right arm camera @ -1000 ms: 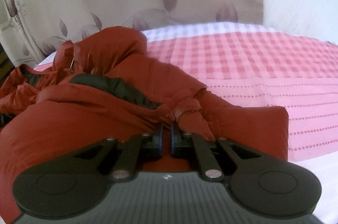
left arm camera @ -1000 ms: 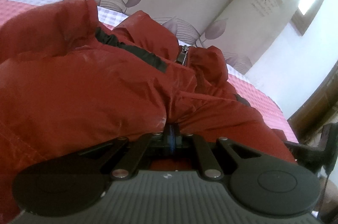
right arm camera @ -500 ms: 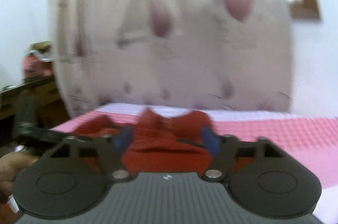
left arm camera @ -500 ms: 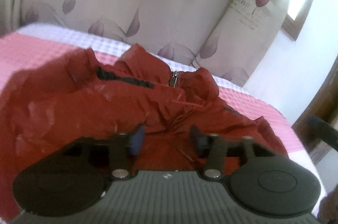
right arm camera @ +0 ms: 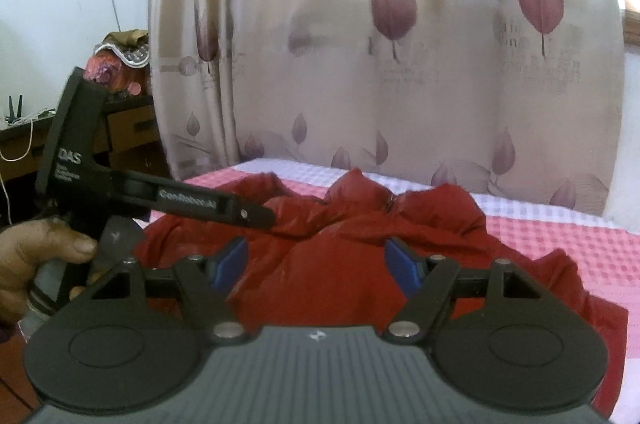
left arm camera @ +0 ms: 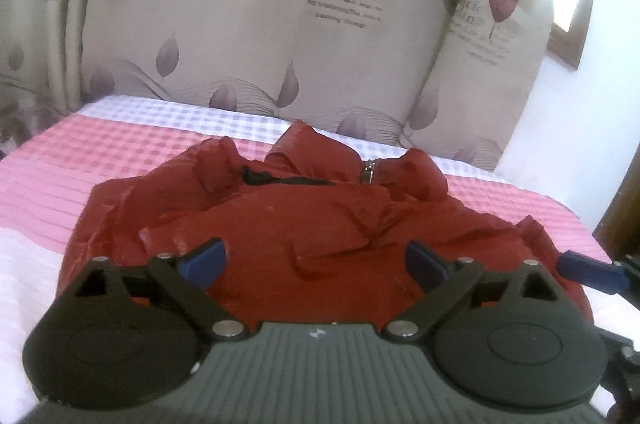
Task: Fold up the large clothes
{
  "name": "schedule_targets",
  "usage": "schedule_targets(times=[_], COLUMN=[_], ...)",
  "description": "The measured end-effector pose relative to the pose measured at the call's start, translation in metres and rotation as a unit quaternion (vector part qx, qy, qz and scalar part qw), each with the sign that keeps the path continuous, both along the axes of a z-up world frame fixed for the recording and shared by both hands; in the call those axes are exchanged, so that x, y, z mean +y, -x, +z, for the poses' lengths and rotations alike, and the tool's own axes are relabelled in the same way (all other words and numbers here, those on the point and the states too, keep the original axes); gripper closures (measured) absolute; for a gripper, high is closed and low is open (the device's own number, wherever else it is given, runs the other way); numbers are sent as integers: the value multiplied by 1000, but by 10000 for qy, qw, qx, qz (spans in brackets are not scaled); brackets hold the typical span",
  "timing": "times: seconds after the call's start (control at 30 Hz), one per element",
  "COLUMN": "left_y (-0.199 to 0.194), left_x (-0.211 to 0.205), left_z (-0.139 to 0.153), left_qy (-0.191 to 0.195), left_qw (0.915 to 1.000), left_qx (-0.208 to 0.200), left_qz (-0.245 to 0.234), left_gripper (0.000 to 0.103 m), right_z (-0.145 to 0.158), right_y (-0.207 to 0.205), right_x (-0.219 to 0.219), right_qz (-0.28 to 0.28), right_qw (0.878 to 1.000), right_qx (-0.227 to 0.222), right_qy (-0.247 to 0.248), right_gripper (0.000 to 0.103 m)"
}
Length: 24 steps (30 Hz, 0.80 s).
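The red jacket lies bunched in a loose heap on the bed, towards its far end, with its collar and a metal zipper pull at the far side and a strip of black trim running across just in front of them. Folds and creases stand up all over it; nothing lies on top of it.

The left gripper hangs over the near edge of the jacket, its jaws just having been opening and now spread wide, with only loose cloth below the gap and neither blue pad pressing on it. The right gripper is likewise released, its jaws apart above the red fabric, gripping nothing. In the right wrist view the left gripper's black body crosses in from the left edge, held by a hand, and it covers a little of the jacket's left side.

The bed wears a pink checked cover, with a lilac-and-white checked band along the far edge and a white fluffy patch at the near left. Behind the bed hangs a beige curtain printed with purple leaves and lettering. White wall shows either side; a dark wooden desk with clutter stands at the left, and a wooden window frame at the right.
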State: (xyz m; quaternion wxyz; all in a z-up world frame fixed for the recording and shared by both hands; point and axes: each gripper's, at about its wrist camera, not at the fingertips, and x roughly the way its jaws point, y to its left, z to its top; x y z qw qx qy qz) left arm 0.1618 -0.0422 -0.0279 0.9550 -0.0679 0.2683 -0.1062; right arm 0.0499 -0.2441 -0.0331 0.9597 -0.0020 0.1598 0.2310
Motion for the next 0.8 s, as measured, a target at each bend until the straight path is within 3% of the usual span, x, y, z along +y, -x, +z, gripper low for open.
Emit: schedule_targets(times=[0.33, 0.5, 0.67, 0.8], left_y=[7, 8, -20, -41], left_x=[22, 92, 160, 190], left_z=[6, 19, 1, -28], left_qy=[-328, 56, 442, 917], left_qw=[9991, 9992, 9977, 9902], left_qx=[-236, -348, 402, 955], left_qz=[-137, -169, -319, -456], left_gripper=[1, 1, 13, 13], right_z=[-10, -8, -16, -25], right_y=[0, 1, -9, -14], right_x=[6, 3, 0, 2], right_qz=[54, 99, 48, 74], right_qw=[9998, 9998, 9999, 9997], right_qx=[99, -27, 113, 232], right_qy=[187, 182, -7, 52], right_gripper=[28, 28, 28, 28])
